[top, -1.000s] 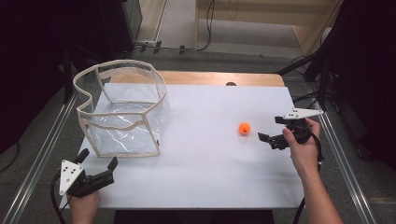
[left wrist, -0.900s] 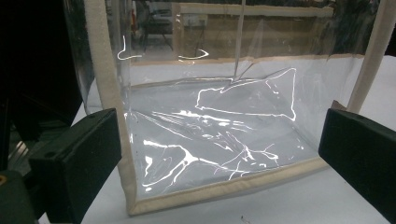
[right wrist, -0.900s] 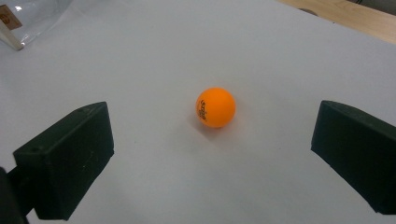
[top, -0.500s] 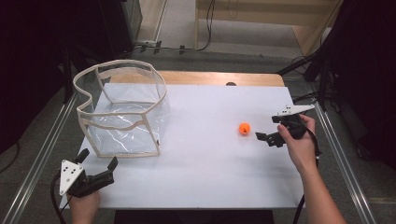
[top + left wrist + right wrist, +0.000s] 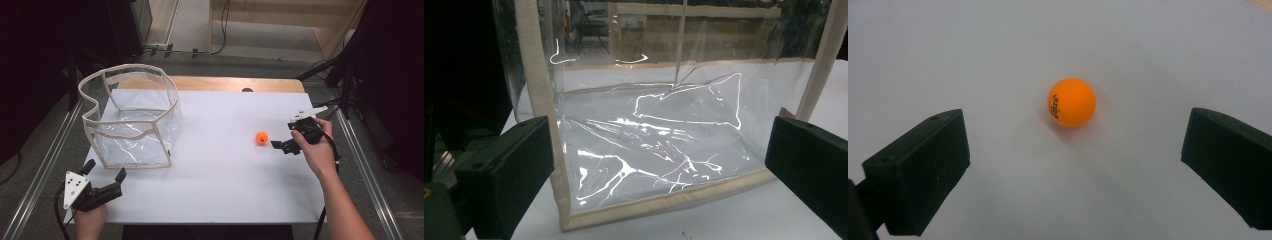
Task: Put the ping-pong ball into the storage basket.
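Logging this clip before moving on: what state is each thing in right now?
Ball: lying loose on the table, untouched.
Clear bag: standing upright, open at the top, nothing seen inside.
Left hand-held gripper: open, pointed at the bag, holding nothing.
Right hand-held gripper: open, aimed at the ball, holding nothing.

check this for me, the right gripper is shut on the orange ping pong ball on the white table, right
Not quite. The right gripper is open, its jaws spread wide apart, and the orange ping pong ball lies free on the white table ahead of them, untouched. The right gripper view shows it.
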Action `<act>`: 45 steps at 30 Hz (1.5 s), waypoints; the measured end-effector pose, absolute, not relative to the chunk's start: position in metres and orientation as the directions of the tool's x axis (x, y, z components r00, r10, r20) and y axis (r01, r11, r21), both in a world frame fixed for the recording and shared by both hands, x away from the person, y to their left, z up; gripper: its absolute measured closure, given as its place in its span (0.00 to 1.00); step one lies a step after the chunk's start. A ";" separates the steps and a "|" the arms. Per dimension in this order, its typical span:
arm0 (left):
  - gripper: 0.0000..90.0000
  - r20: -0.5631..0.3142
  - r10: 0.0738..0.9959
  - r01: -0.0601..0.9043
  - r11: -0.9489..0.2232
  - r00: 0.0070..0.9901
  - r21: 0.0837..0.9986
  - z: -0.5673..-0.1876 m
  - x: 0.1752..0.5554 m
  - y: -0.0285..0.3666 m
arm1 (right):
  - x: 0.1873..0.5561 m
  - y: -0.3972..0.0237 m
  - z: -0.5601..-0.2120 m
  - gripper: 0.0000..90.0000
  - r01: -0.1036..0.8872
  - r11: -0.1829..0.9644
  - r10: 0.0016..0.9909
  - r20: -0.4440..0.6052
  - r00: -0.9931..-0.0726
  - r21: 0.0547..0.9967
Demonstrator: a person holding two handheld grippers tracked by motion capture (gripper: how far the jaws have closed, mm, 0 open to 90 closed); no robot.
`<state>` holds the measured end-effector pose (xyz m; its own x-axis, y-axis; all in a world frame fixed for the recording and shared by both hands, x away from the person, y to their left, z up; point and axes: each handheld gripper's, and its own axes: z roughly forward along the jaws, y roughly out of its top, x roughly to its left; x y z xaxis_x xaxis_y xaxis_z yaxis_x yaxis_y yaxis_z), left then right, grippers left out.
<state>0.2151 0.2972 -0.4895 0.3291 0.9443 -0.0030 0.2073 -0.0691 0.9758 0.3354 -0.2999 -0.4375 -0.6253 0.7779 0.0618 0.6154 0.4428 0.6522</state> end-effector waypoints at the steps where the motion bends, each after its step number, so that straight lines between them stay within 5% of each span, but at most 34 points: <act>1: 0.00 -0.003 0.944 0.207 -0.069 0.329 0.976 -0.489 0.215 0.297 | 0.337 -0.300 -0.437 0.00 0.615 0.443 0.775 0.065 -0.628 0.652; 45: 0.00 -0.004 0.943 0.207 -0.069 0.332 0.976 -0.489 0.215 0.297 | 0.373 -0.266 -0.448 0.00 0.624 0.584 0.699 0.068 -0.711 0.519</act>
<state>0.2150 0.2972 -0.4895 0.3322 0.9432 -0.0040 0.2066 -0.0687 0.9760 0.3729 -0.2661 -0.4484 -0.7114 0.6994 0.0685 0.6243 0.5842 0.5187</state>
